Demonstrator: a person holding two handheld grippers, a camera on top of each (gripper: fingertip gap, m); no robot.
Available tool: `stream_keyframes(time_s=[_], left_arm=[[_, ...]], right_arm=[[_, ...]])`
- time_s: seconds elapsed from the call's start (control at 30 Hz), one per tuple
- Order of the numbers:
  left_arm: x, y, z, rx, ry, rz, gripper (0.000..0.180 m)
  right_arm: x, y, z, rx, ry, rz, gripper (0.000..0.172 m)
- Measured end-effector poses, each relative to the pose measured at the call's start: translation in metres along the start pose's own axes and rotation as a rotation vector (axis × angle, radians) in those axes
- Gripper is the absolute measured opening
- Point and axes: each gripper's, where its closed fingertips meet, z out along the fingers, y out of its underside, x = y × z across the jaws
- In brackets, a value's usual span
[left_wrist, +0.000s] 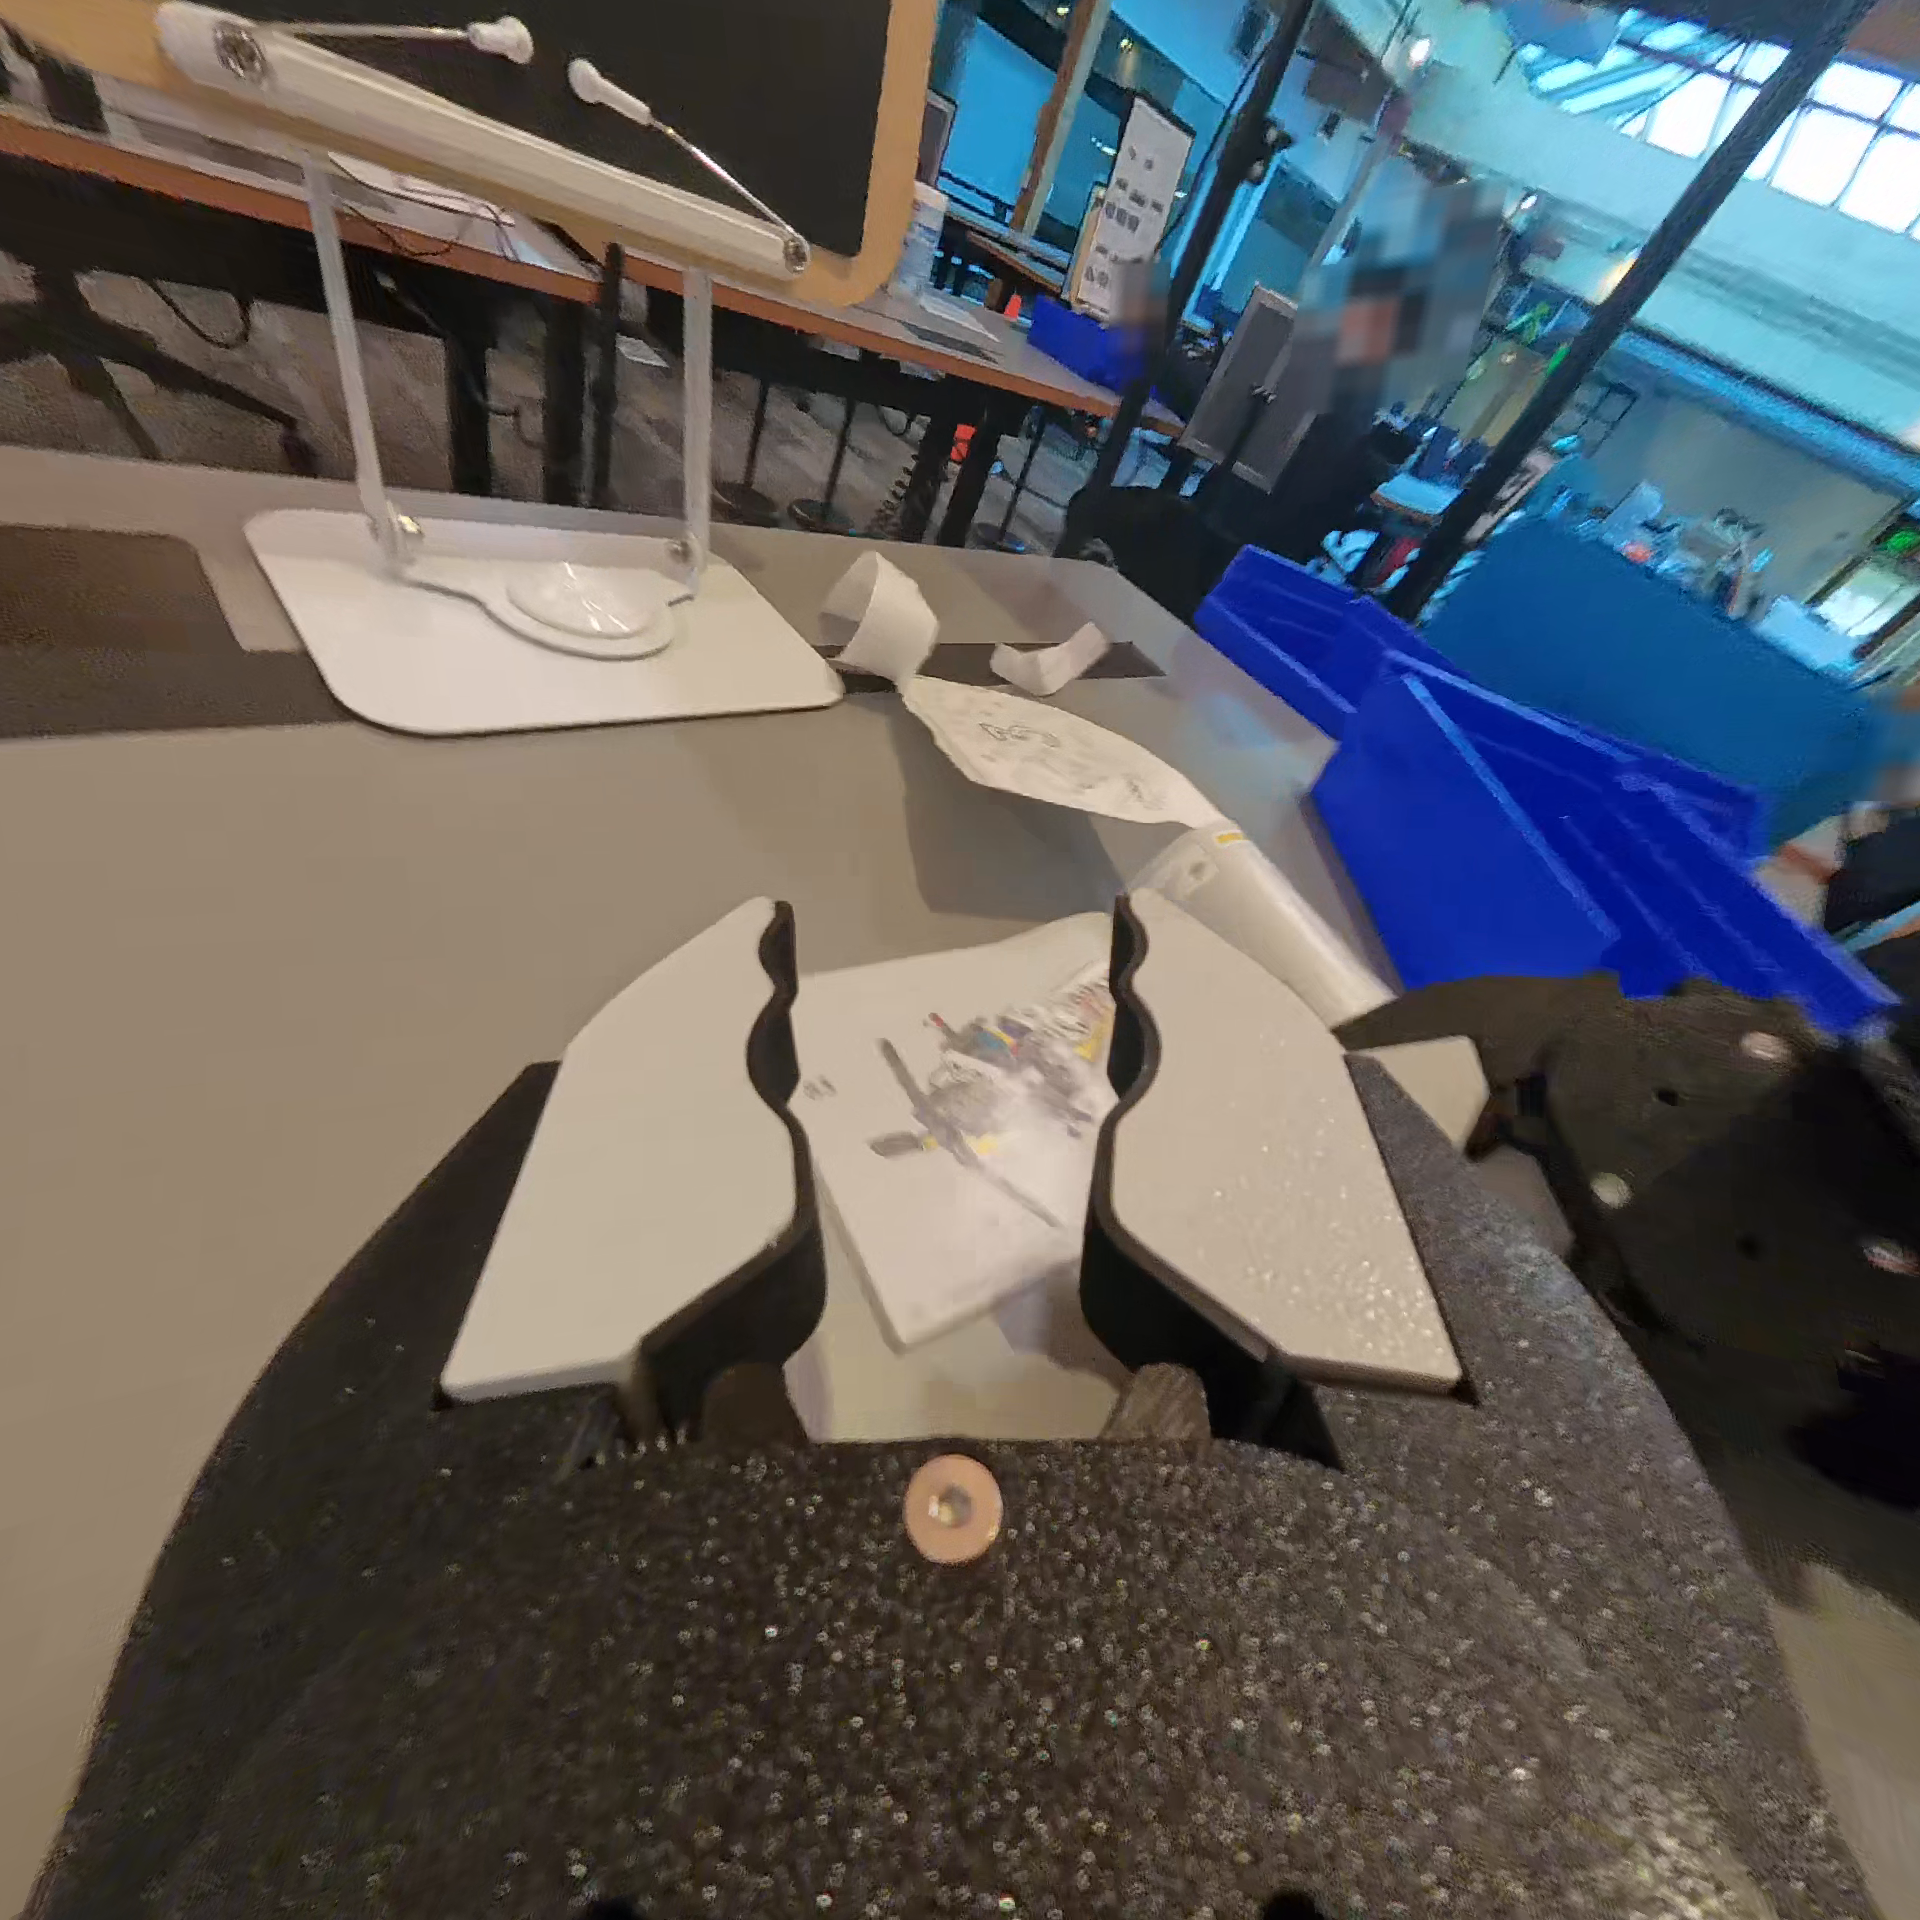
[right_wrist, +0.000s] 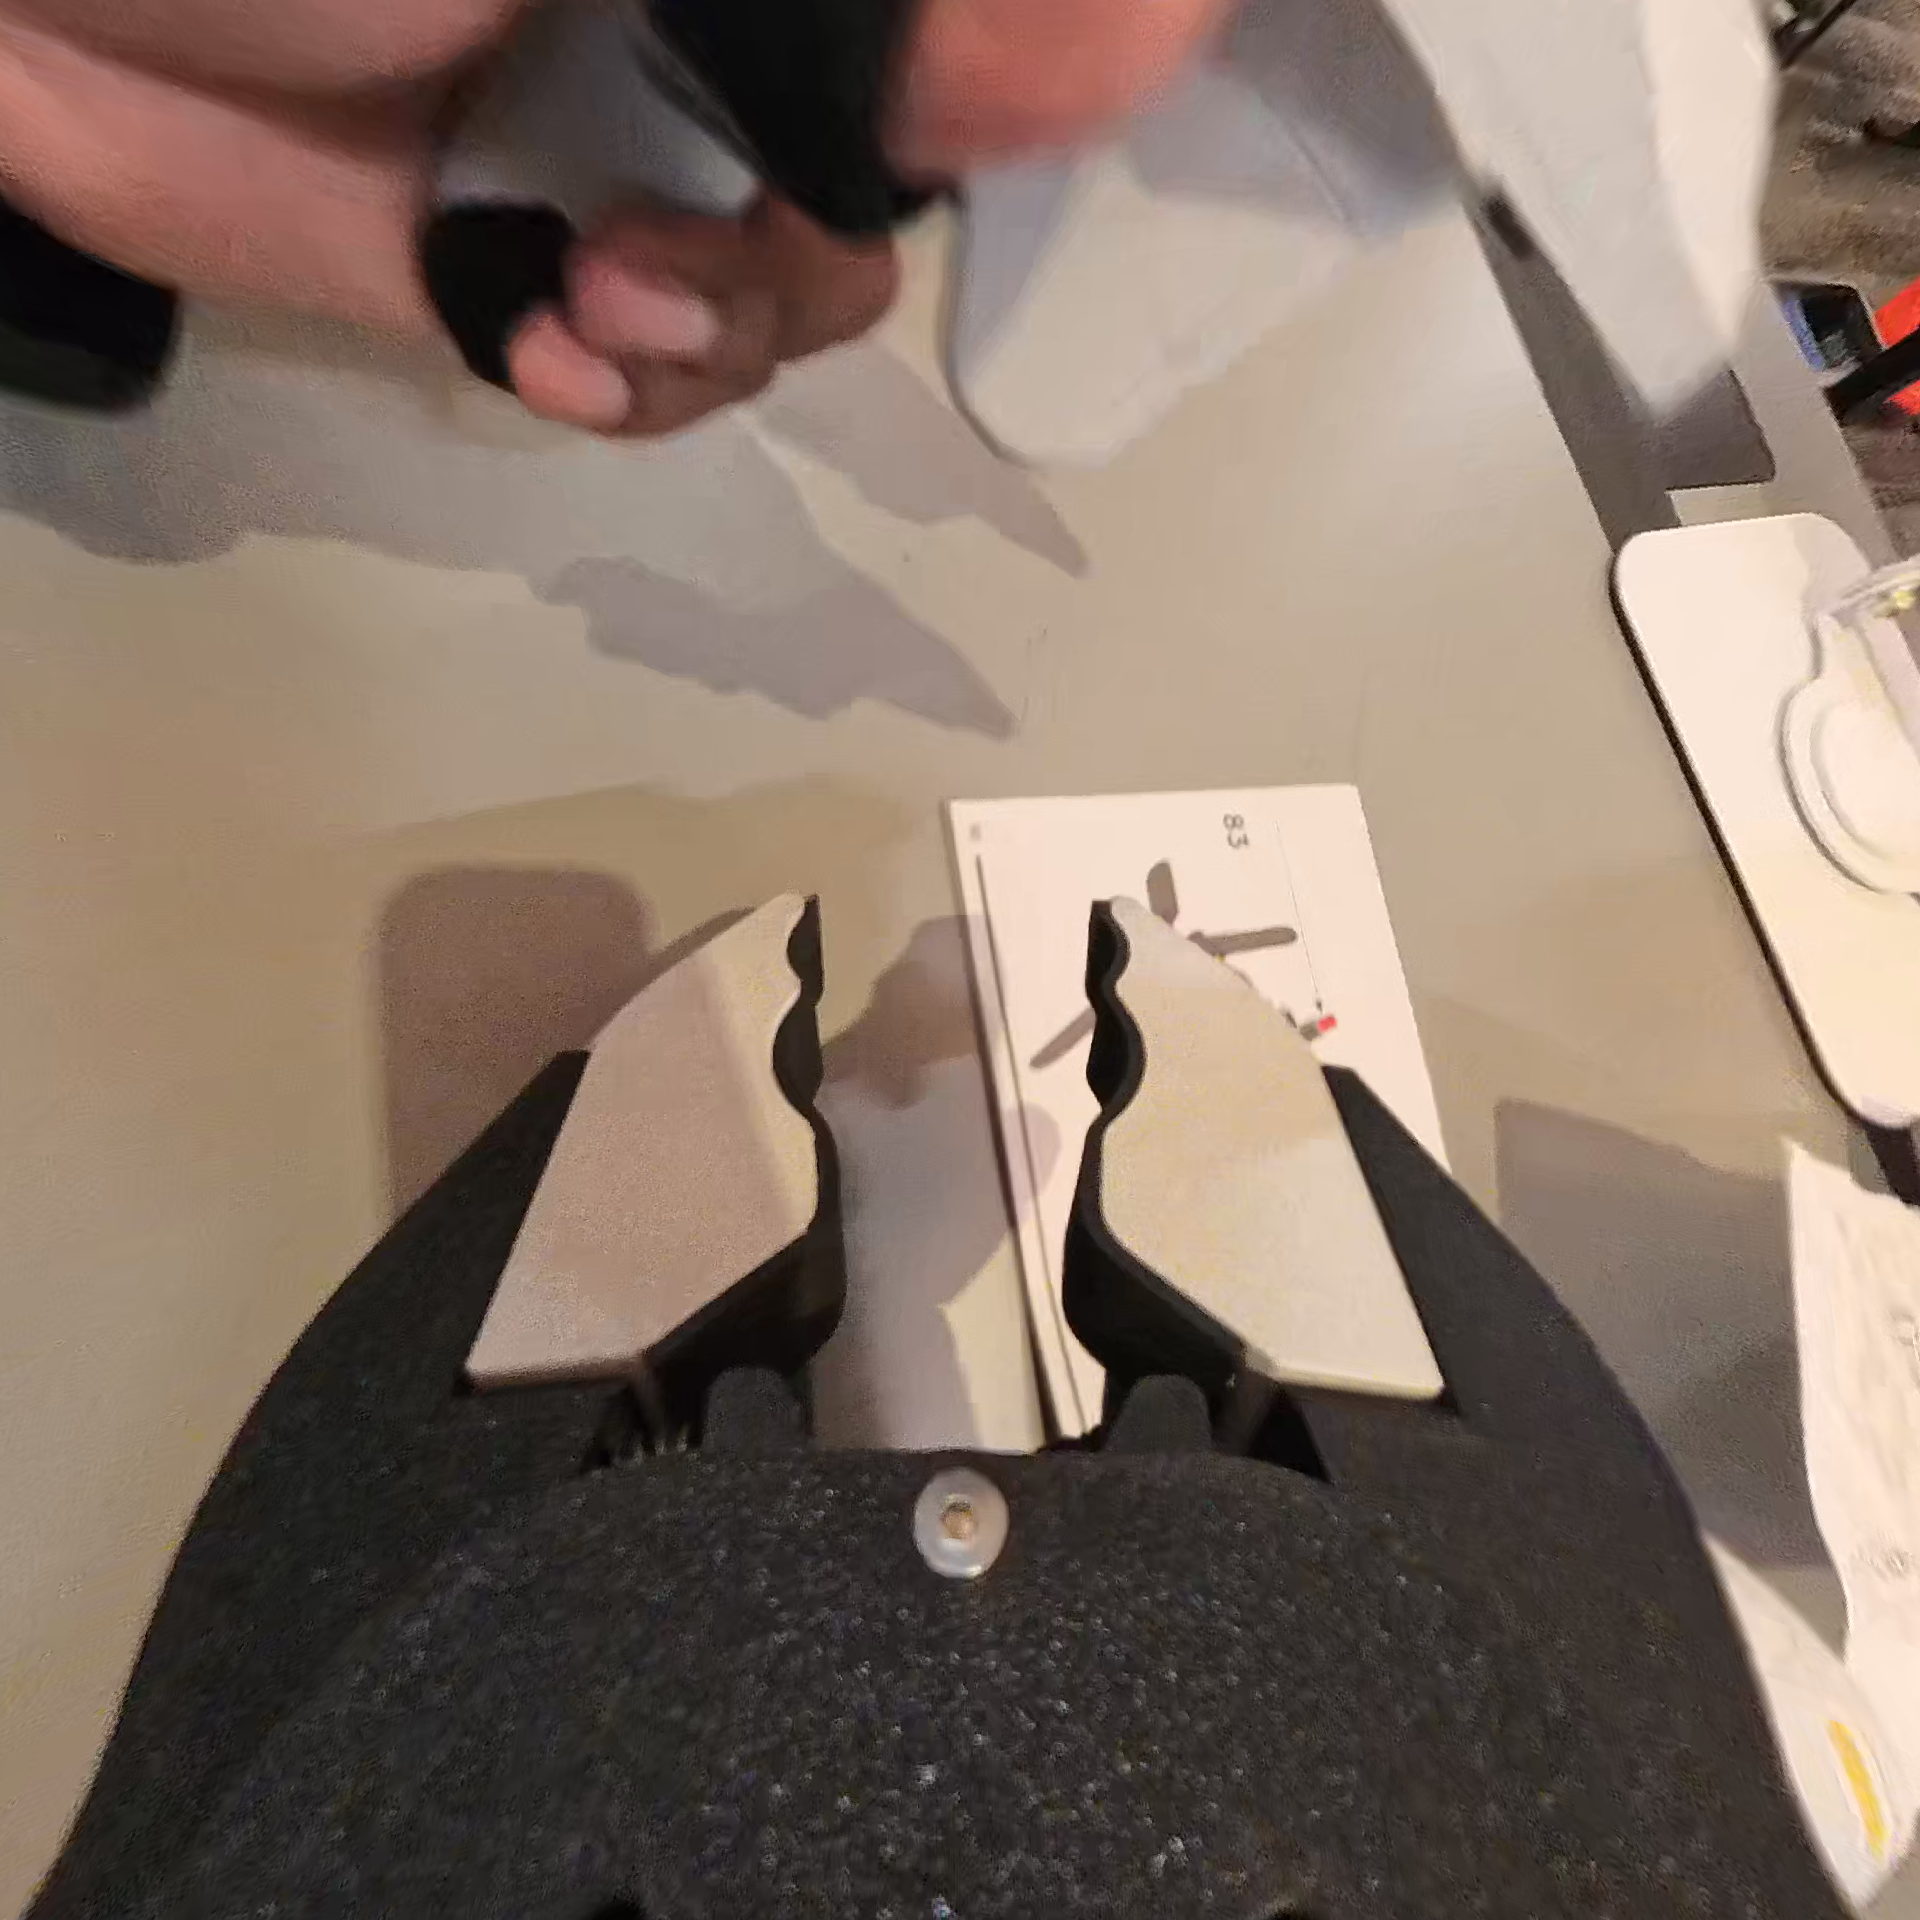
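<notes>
left wrist view: left hand-held gripper (left_wrist: 951, 925) wide open, gripping nothing; a white booklet (left_wrist: 935, 1143) shows between its fingers, low centre of frame.
right wrist view: right hand-held gripper (right_wrist: 951, 925) parted, gripping nothing, above the booklet's (right_wrist: 1174, 883) left edge.
booklet: lies flat on the grey surface (right_wrist: 312, 727), right of centre.
handling: likely light, thin, floppy; pinch it at an edge.
nearby: white stand (left_wrist: 540, 634), upper left.

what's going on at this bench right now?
A person holds a gripper in each hand over a grey table. Both the left gripper and right gripper are open and grip nothing, above a white printed booklet lying flat. Nearby: a white stand, crumpled paper, blue bins.
</notes>
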Motion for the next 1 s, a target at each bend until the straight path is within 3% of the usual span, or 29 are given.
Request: stream_keyframes(time_s=[0.1, 0.3, 0.43, 0.63, 0.8, 1.0], left_arm=[[-0.023, 0.009, 0.019, -0.002, -0.043, 0.024, 0.058], [-0.042, 0.019, 0.008, 0.023, 0.012, -0.145, 0.052], [-0.048, 0.02, 0.005, 0.027, 0.016, -0.178, 0.05], [-0.043, 0.026, 0.008, 0.008, 0.064, -0.216, 0.048], [-0.044, 0.034, 0.012, -0.016, 0.075, -0.23, 0.047], [-0.045, 0.039, 0.013, -0.033, 0.101, -0.29, 0.047]], right_arm=[[0.0, -0.001, 0.023, -0.027, -0.031, 0.024, 0.049], [0.004, 0.003, 0.047, -0.026, -0.066, 0.081, 0.046], [0.01, -0.005, 0.047, 0.022, -0.1, 0.146, 0.033], [0.011, 0.002, 0.048, 0.021, -0.151, 0.18, 0.031], [0.006, 0.009, 0.052, -0.023, -0.15, 0.15, 0.029], [0.006, 0.01, 0.053, -0.034, -0.112, 0.122, 0.013]])
